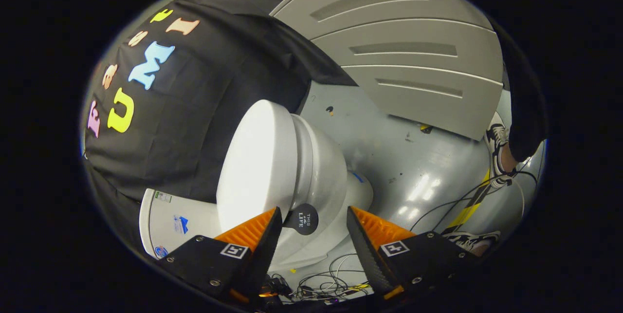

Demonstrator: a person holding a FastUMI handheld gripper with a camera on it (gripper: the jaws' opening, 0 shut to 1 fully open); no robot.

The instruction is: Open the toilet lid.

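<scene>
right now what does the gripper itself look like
The gripper has two wedge-shaped jaws tapering to points, ribbed on their inner faces. Each sits on a dark, screw-fastened mount carrying a small square black-and-white marker tag. The jaws stand apart, either side of the toilet's front.

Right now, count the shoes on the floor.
2. One shoe sits beyond the open gripper, beside the grey panel; the other shoe lies by the cables. Part of it is hidden.

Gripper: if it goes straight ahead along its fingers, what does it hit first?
Likely the round black tab on the white toilet's closed lid. It sits just ahead, between the open gripper's fingers. Depth is uncertain.
</scene>
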